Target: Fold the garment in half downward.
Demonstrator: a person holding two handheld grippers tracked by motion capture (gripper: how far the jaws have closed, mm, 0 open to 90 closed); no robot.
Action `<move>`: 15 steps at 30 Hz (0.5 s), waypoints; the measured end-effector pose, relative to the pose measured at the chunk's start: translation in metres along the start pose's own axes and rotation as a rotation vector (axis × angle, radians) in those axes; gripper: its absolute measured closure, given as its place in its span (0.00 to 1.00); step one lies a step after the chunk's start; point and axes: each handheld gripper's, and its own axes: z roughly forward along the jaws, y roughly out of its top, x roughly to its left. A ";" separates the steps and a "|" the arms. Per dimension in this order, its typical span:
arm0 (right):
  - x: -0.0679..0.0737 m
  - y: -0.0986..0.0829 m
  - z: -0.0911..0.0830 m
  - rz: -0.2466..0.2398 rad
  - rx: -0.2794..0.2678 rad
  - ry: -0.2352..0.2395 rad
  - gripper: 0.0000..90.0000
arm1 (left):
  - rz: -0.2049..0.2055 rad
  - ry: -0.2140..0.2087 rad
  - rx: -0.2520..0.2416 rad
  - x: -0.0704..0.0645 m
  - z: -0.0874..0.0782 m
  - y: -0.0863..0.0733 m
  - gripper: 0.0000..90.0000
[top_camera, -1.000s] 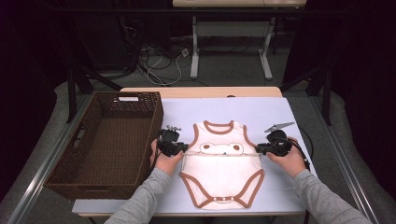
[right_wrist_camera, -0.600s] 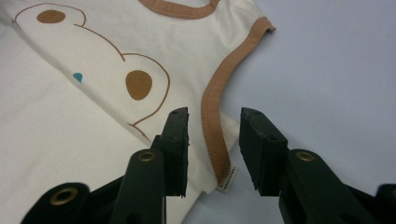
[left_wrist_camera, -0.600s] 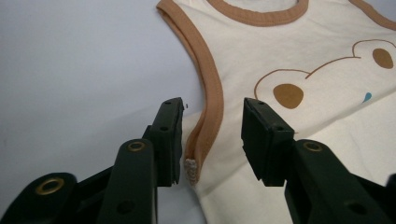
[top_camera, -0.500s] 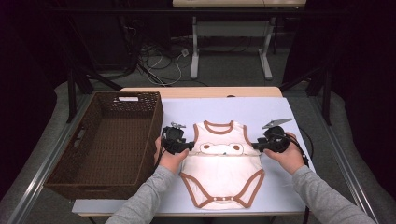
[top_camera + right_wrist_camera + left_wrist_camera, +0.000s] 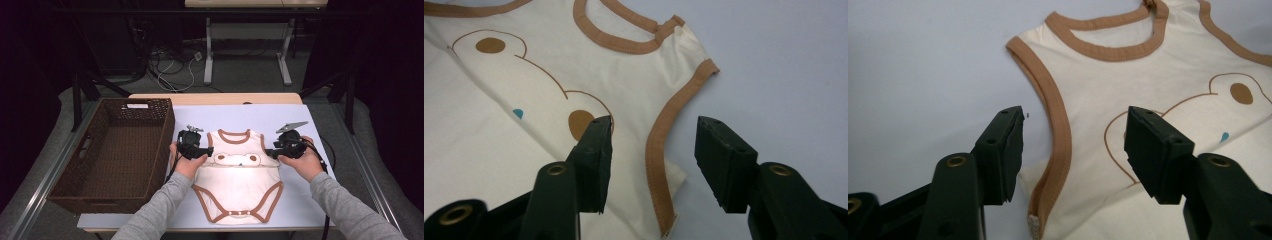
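I hold my left gripper (image 5: 206, 150) and my right gripper (image 5: 270, 151) at the two armholes of the cream bodysuit (image 5: 238, 180), which lies flat in the middle of the pale tabletop (image 5: 310, 200), neck toward the far edge and snap crotch toward the near edge. In the left gripper view my jaws stand wide apart, one over bare tabletop and the other over the printed bear's ear, with the brown-trimmed armhole edge between them; nothing is clamped. In the right gripper view the jaws are equally wide, straddling the other armhole trim, one above the print and one above the tabletop. I cannot tell whether the jaw tips touch the cloth or hover just above it. A dark wicker basket (image 5: 65, 172) sits along the left edge of the tabletop, just beside my left hand (image 5: 187, 165), and nothing lies between my grippers and the garment. My right hand (image 5: 302, 162) covers much of its gripper's body. Beyond the far edge, cables (image 5: 172, 67) and white table legs (image 5: 209, 50) lie in shadow, hard to make out.
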 end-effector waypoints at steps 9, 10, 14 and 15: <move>0.002 0.020 0.000 -0.050 -0.017 -0.019 0.43 | 0.040 -0.002 0.003 -0.002 0.000 0.017 0.44; 0.002 0.021 0.001 -0.055 -0.022 -0.016 0.44 | 0.043 -0.003 -0.001 -0.003 0.000 0.018 0.44; 0.004 0.031 0.000 -0.039 -0.012 -0.001 0.43 | 0.074 -0.004 -0.005 -0.003 0.001 0.026 0.42; 0.003 0.032 -0.001 -0.030 -0.015 0.001 0.43 | 0.088 0.005 -0.007 -0.004 0.000 0.029 0.42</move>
